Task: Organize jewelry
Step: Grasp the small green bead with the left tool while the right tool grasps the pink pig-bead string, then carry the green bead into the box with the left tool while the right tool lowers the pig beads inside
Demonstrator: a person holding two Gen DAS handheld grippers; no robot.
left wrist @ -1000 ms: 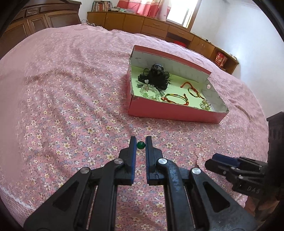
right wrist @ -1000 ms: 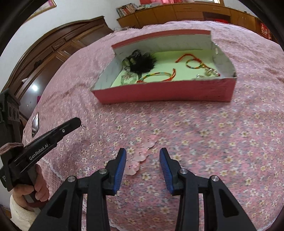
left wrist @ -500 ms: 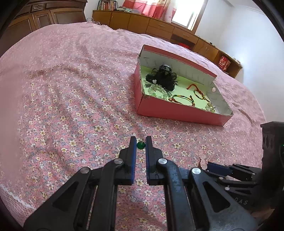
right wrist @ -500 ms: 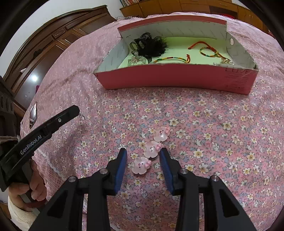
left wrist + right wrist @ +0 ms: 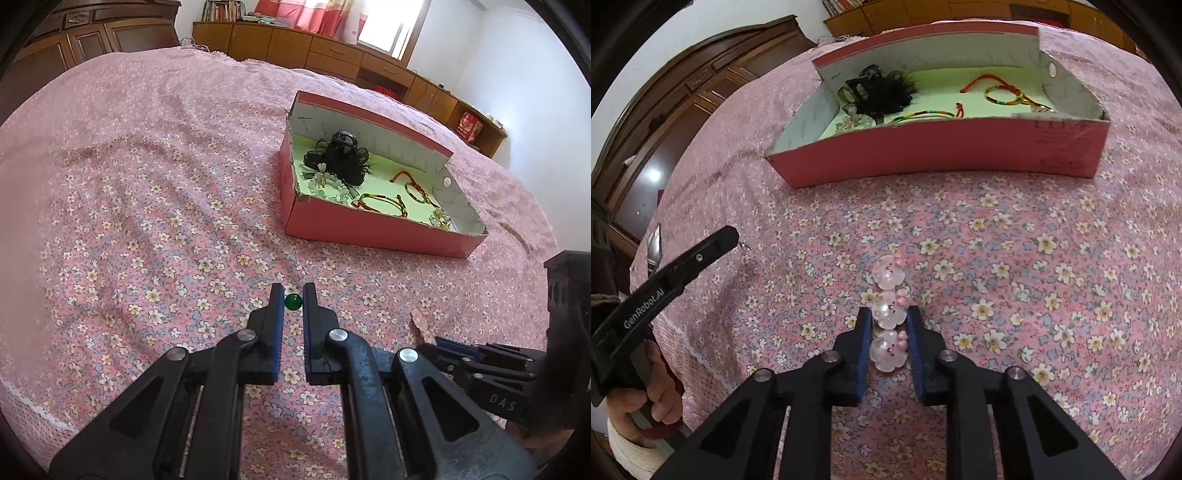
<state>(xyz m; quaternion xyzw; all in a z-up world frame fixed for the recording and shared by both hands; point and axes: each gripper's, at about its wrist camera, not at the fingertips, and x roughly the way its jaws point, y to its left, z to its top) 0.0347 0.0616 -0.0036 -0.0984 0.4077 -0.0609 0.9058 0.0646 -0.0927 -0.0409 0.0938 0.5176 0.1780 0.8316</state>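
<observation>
Your right gripper [image 5: 888, 325] is closing around a string of pink cat-face beads [image 5: 888, 314] lying on the flowered bedspread [image 5: 1015, 258], pads just meeting it. Your left gripper [image 5: 293, 301] stays clenched on a green bead [image 5: 293, 301]. Next, I judge, lift both gently into the red box [image 5: 942, 155] beyond.

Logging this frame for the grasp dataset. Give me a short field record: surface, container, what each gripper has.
surface: pink floral bedspread
container: open pink box, far side of bed
box contents: black hair clip, braided bracelets
left gripper: shut on green bead
right gripper: fingers closing around pink bead strand lying on bedspread, contact unclear
</observation>
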